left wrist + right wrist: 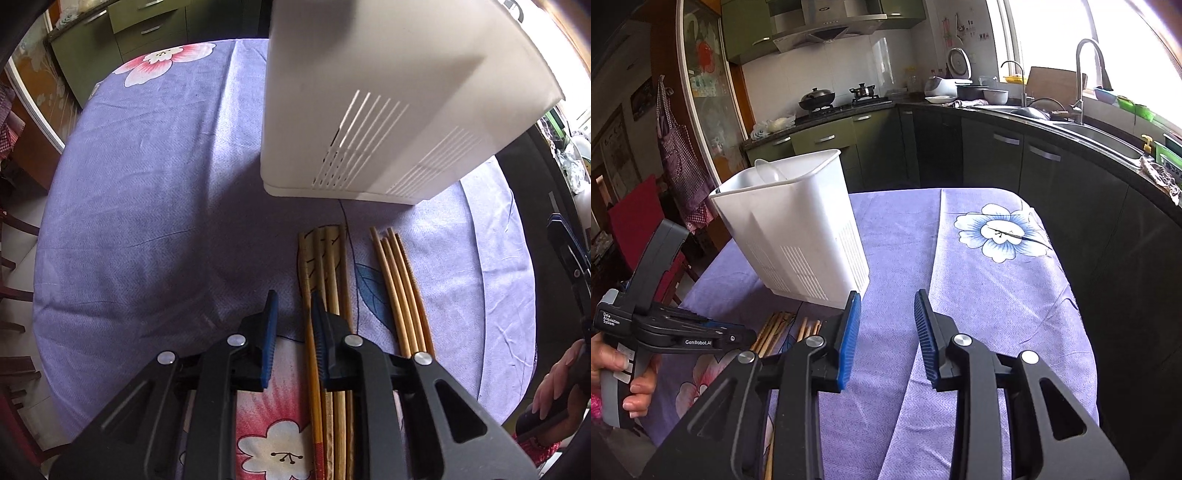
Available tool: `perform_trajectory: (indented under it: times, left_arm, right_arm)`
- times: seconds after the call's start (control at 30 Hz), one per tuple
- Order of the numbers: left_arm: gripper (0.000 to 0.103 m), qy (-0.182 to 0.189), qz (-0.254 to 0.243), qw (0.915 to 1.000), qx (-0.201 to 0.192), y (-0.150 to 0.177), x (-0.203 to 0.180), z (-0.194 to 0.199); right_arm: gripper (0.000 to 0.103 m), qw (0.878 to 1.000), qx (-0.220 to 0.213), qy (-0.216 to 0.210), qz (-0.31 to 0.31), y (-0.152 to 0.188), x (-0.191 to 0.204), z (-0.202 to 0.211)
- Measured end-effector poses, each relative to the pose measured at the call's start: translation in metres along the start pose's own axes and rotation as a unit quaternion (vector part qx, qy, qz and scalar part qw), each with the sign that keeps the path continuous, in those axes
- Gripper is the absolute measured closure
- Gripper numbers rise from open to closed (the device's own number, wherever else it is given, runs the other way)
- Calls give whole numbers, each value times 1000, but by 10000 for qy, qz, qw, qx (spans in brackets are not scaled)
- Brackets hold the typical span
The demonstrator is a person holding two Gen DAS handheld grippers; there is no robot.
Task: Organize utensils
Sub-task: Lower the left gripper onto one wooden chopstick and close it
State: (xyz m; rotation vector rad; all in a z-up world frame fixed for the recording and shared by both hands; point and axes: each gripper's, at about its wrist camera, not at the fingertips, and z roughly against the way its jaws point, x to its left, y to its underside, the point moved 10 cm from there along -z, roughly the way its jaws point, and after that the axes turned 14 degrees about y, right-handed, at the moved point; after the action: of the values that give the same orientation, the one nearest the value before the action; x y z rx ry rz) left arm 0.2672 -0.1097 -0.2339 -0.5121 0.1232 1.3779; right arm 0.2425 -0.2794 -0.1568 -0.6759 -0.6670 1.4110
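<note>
Left tongs [293, 308] parted, nothing pinched, low over thick chopsticks [328, 266] at 6 o'clock, probably lining up a pick. Right tongs [886, 314] spread, empty, waiting above cloth [979, 295]. Thin chopsticks [399, 280] at 4 o'clock; white holder [388, 110] upright at 1 o'clock, ready for loading.

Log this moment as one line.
left gripper: open, over chopsticks | right gripper: open, empty | holder: upright on tablecloth
</note>
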Motion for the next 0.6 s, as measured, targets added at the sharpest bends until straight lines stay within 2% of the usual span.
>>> perform_trajectory:
  times: [0.23, 0.33, 0.47, 0.6]
  left_arm:
    - [88, -342, -121, 9992, 150, -1, -4, -11]
    - [93, -485, -202, 9984, 185, 1, -6, -13]
    - [97, -568, -395, 9973, 253, 1, -5, -12]
    - [97, -786, -520, 9952, 256, 7, 12, -2]
  right_arm:
    - [73, 10000, 28, -18, 71, -1, 6, -3]
    - [73, 9998, 101, -62, 155, 0, 13, -5]
    - [72, 9974, 383, -247, 560, 13, 37, -13]
    - [72, 9904, 886, -515, 925, 35, 65, -29]
